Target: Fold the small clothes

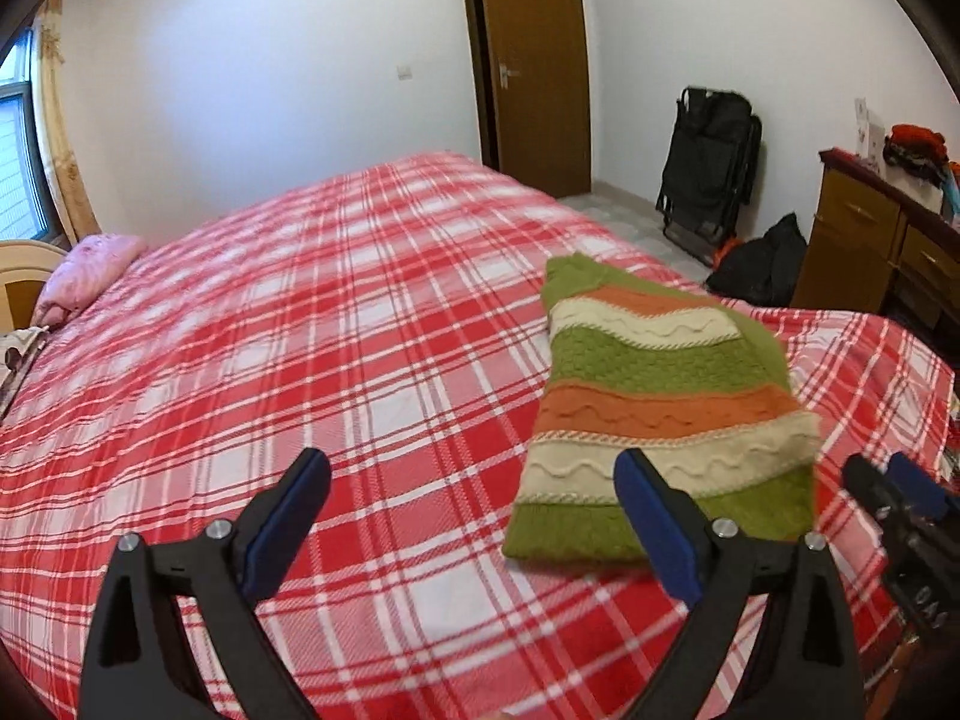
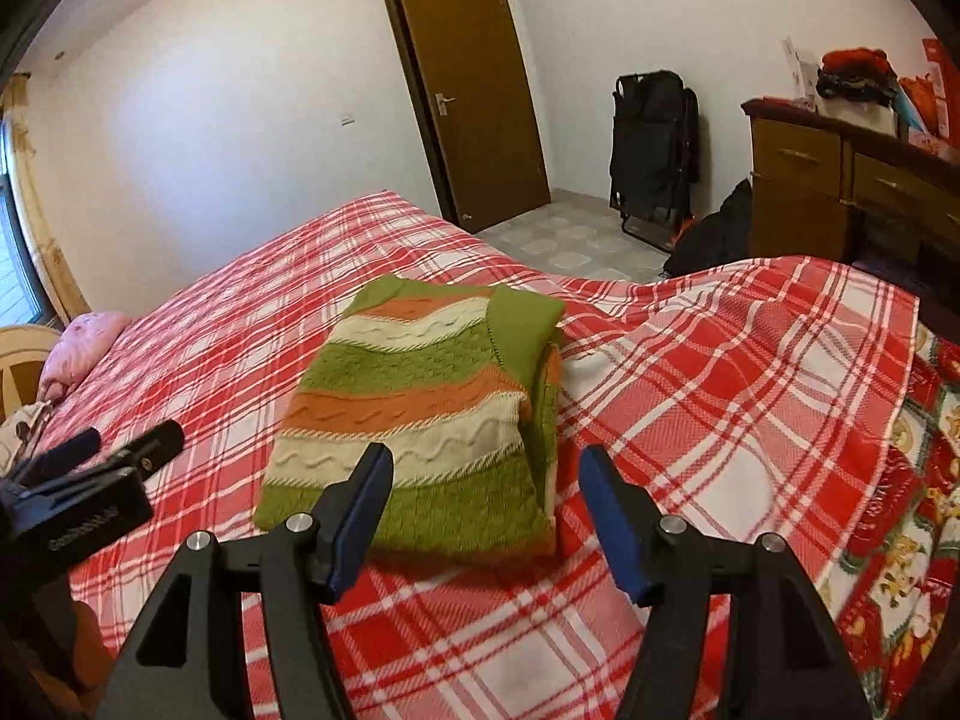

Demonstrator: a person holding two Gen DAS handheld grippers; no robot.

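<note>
A small knitted sweater (image 1: 660, 402) with green, orange and cream stripes lies folded into a rectangle on the red plaid bed cover (image 1: 300, 360). It also shows in the right wrist view (image 2: 420, 420). My left gripper (image 1: 471, 486) is open and empty, held above the bed to the left of the sweater's near edge. My right gripper (image 2: 483, 483) is open and empty, held just above the sweater's near right corner. The right gripper also shows at the right edge of the left wrist view (image 1: 894, 480), and the left gripper at the left of the right wrist view (image 2: 120, 444).
A pink pillow (image 1: 90, 270) lies at the far left by a cream headboard (image 1: 24, 276). A brown door (image 1: 534, 60), a folded black chair (image 1: 708, 168), a black bag (image 1: 762, 264) and a wooden dresser (image 1: 870, 234) stand beyond the bed. A patterned quilt (image 2: 900, 528) shows at right.
</note>
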